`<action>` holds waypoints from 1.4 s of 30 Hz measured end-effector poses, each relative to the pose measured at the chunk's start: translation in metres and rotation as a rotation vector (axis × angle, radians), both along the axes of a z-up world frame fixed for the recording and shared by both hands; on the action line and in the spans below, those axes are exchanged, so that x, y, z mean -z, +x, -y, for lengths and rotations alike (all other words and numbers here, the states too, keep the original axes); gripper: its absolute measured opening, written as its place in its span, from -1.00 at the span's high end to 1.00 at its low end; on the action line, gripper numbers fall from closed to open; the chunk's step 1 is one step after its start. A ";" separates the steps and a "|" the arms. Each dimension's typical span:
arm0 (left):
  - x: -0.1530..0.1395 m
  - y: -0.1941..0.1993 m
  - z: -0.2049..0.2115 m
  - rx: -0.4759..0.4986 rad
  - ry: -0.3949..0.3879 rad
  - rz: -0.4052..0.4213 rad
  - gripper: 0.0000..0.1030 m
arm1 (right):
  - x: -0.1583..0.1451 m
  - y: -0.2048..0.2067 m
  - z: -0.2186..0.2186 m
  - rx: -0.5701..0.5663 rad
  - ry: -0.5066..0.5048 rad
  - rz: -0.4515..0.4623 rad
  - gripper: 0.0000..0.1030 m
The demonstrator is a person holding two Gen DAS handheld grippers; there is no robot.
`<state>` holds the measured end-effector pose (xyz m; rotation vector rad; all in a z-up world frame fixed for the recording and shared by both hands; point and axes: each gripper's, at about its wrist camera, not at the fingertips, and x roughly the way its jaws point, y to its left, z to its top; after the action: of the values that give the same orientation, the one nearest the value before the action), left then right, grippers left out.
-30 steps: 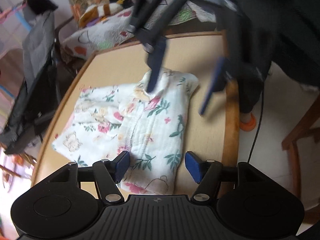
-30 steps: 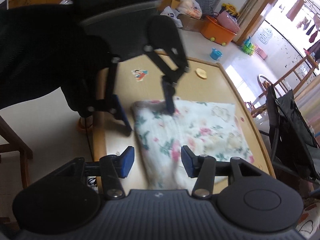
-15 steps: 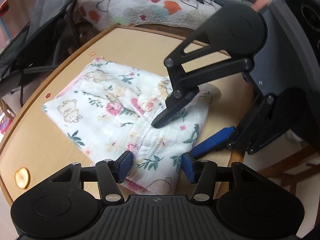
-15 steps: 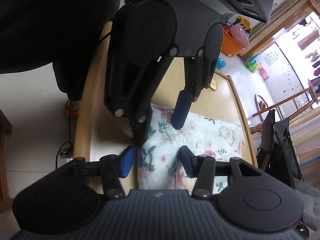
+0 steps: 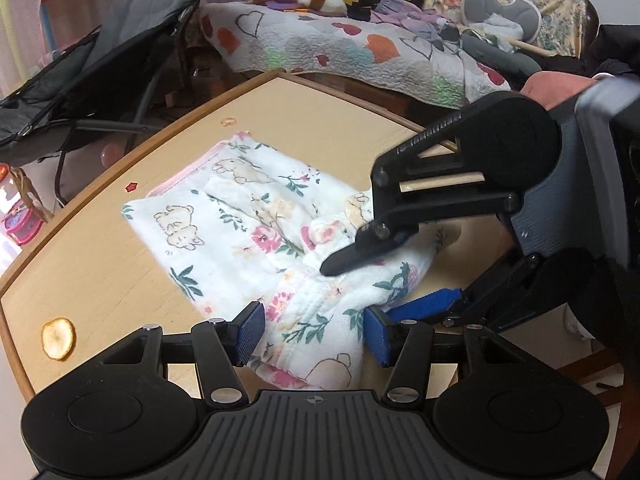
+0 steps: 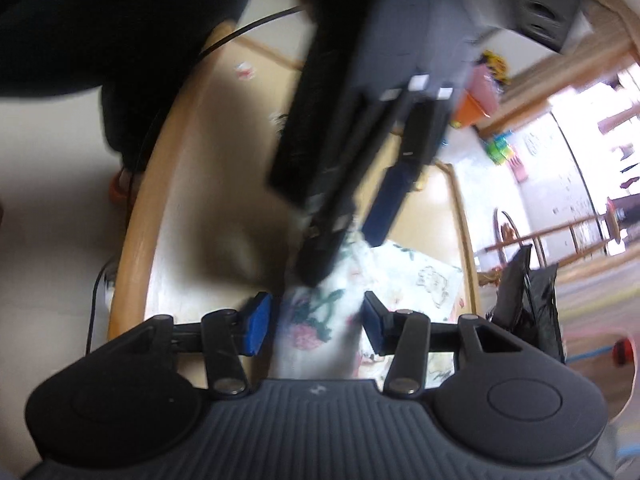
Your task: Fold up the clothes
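across the middle of the left wrist view, the white floral folded cloth (image 5: 256, 240) lies on the tan wooden surface (image 5: 100, 280); the blurred right wrist view shows only its corner. left gripper (image 5: 312, 332) jaws straddle its near edge, unclenched. right gripper (image 6: 316, 320) jaws are closing around a fold.

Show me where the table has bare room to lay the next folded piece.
Bare wood lies on the table between the floral garment, the round yellowish sticker and the rim, and along the far edge toward the heart quilt. It is crowded at the garment's near corner, where the left hand-held gripper and right hand-held gripper meet.
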<state>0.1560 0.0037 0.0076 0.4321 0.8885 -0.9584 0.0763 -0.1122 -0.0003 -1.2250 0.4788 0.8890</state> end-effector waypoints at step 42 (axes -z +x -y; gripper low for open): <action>0.005 0.022 0.009 0.162 0.123 0.039 0.69 | -0.031 0.001 0.059 0.238 0.220 -0.107 0.09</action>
<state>0.1780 -0.0049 0.0021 0.6334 0.8893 -1.0424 0.0770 -0.1716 0.0302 -0.9030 0.5834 0.7830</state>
